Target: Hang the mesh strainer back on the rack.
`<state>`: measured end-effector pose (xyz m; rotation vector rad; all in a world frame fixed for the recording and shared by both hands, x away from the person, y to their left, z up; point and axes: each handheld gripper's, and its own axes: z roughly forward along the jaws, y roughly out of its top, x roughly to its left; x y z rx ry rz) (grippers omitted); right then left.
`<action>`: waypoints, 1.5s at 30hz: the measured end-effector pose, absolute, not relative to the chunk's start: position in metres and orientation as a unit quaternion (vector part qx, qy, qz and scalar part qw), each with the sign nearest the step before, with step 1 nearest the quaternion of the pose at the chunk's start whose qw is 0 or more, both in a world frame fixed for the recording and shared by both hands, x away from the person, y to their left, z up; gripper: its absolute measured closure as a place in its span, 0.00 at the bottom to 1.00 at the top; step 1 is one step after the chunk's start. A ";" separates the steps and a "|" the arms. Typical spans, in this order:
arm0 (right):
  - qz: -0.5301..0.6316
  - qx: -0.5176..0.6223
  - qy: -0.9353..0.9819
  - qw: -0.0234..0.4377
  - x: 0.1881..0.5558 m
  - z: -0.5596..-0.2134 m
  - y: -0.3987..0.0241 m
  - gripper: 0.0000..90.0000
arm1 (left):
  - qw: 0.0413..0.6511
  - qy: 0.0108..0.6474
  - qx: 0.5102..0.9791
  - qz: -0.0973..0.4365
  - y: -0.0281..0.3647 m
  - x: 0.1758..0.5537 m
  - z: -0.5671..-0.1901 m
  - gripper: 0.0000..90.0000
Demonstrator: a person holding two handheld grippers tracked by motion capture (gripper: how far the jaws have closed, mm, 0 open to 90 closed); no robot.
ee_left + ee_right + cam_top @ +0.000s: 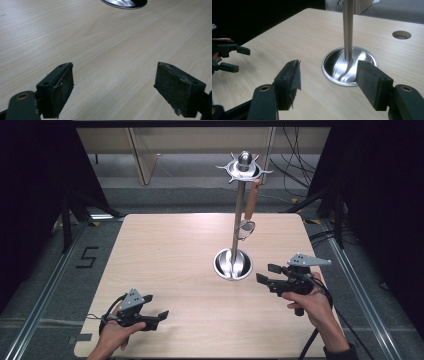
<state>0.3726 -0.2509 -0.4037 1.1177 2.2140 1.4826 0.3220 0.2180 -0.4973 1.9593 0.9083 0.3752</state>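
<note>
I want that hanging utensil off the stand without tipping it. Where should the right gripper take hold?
On the wooden handle, probably from the stand's right side. It hangs nearly upright from the hook ring, apart from the pole, and is straight and thicker than the small metal head below. The right gripper is open.

Light wooden table [165, 255], grey carpet floor [45, 265], black cables [300, 165].

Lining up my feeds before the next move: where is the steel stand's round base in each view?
High view: stand's round base, centre right on the table, left of the right gripper.
Left gripper view: base rim at top edge.
Right gripper view: centre right, beyond the open fingers.
Shared landmark: the base itself.
</note>
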 end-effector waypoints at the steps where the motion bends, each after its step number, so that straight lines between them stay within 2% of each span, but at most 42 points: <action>1: 0.508 0.385 0.761 0.121 0.373 -0.404 -0.251 0.40 | 0.457 0.369 0.795 0.153 0.218 0.321 -0.497 0.17; 5: 0.508 0.397 0.756 0.110 0.372 -0.407 -0.247 0.39 | 0.458 0.366 0.796 0.154 0.218 0.321 -0.497 0.17; 9: 0.506 0.386 0.761 0.127 0.373 -0.410 -0.247 0.38 | 0.458 0.372 0.794 0.148 0.217 0.320 -0.498 0.16; 14: 0.498 0.400 0.763 0.101 0.371 -0.412 -0.245 0.37 | 0.454 0.365 0.798 0.152 0.219 0.320 -0.498 0.16; 17: 0.505 0.388 0.763 0.112 0.374 -0.414 -0.246 0.37 | 0.454 0.365 0.798 0.153 0.219 0.320 -0.498 0.16; 27: 0.500 0.392 0.765 0.100 0.373 -0.418 -0.242 0.36 | 0.452 0.369 0.796 0.158 0.220 0.318 -0.499 0.16; 30: 0.492 0.379 0.776 0.116 0.375 -0.421 -0.243 0.36 | 0.454 0.366 0.797 0.157 0.220 0.318 -0.499 0.16; 32: 0.496 0.392 0.768 0.099 0.373 -0.423 -0.241 0.35 | 0.451 0.367 0.798 0.159 0.220 0.318 -0.499 0.16; 45: 0.480 0.391 0.780 0.093 0.373 -0.435 -0.245 0.35 | 0.452 0.366 0.798 0.158 0.220 0.318 -0.499 0.16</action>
